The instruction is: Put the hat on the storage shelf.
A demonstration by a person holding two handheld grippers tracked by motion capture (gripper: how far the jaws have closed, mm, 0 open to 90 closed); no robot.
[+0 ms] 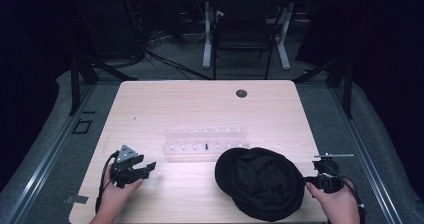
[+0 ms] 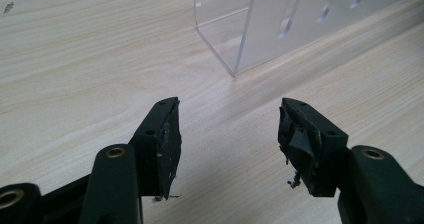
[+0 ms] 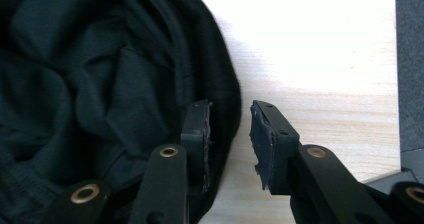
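**Right tool straddling hat edge, left tool idle and released**

Black cloth hat [image 1: 260,182] lying crumpled on the near right part of the pale wooden desk [image 1: 200,104], just near of a clear acrylic rack [image 1: 206,144] at mid-desk, its far edge close to the rack's near right end. Hat's fabric folded and bunched, rim toward the right.

Right tool [image 1: 311,180] held in a hand [image 1: 339,203] at the near right corner, pointing left at the hat's right rim. In the right gripper view: right tool [image 3: 231,134] with one jaw lying over the dark fabric of the hat [image 3: 100,84], the other over bare wood, the hat's edge running between them. Jaws half closed with a gap remaining; outer pad clear of the cloth, so not yet clenched on it.

Left tool [image 1: 147,168] resting in a hand [image 1: 116,194] at the near left of the desk, well apart from the hat, pointing right. In the left gripper view: left tool [image 2: 227,134] spread wide, released, bare wood between the pads, a corner of the clear rack [image 2: 260,39] just beyond.

Small dark grommet [image 1: 241,93] near the far edge.
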